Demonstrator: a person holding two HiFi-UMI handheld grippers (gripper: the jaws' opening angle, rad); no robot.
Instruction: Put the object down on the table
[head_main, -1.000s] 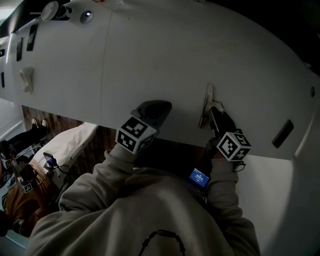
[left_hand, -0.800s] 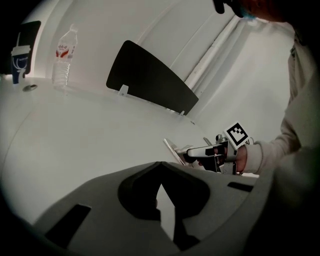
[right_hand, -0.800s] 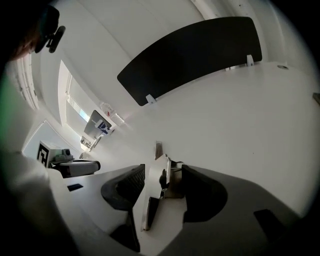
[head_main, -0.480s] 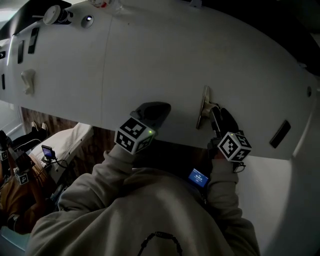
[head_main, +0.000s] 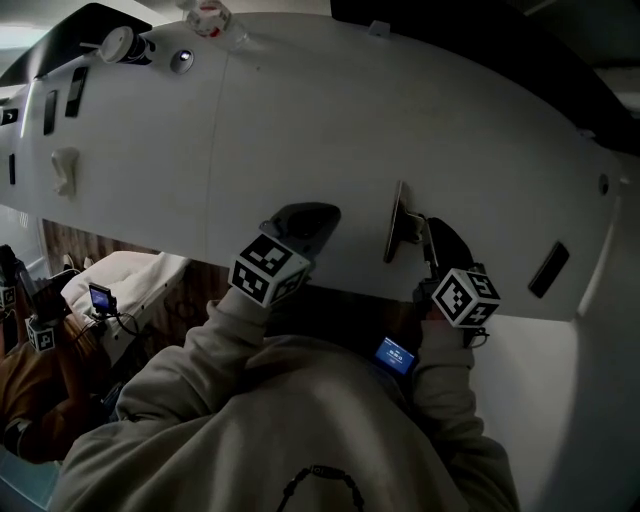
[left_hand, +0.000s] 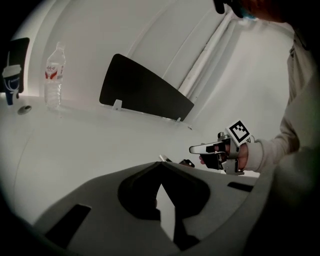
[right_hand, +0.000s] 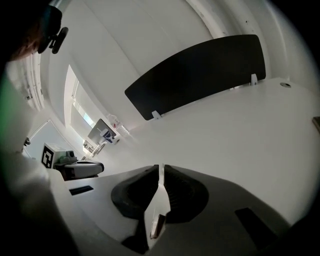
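My right gripper (head_main: 415, 226) hangs over the near part of the white table (head_main: 300, 120). Its jaws have just been closing and now press on a thin flat pale piece (head_main: 396, 222) that stands on edge. In the right gripper view the piece (right_hand: 159, 200) runs straight up between the two dark pads of the right gripper (right_hand: 159, 172). My left gripper (head_main: 310, 215) is a hand's width to its left, also above the table's near edge. In the left gripper view its jaws (left_hand: 160, 167) meet at the tips with nothing held.
A plastic water bottle (left_hand: 52, 75) stands at the far left of the table beside small dark devices (head_main: 120, 45). A black upright panel (right_hand: 200, 70) lines the table's far side. A dark slot (head_main: 548, 268) lies at the right. Another person sits low left with a phone (head_main: 100, 297).
Both grippers have lifted a little and shifted slightly left in view. The flat piece stays in the right gripper. The bottle has come into view at the top.
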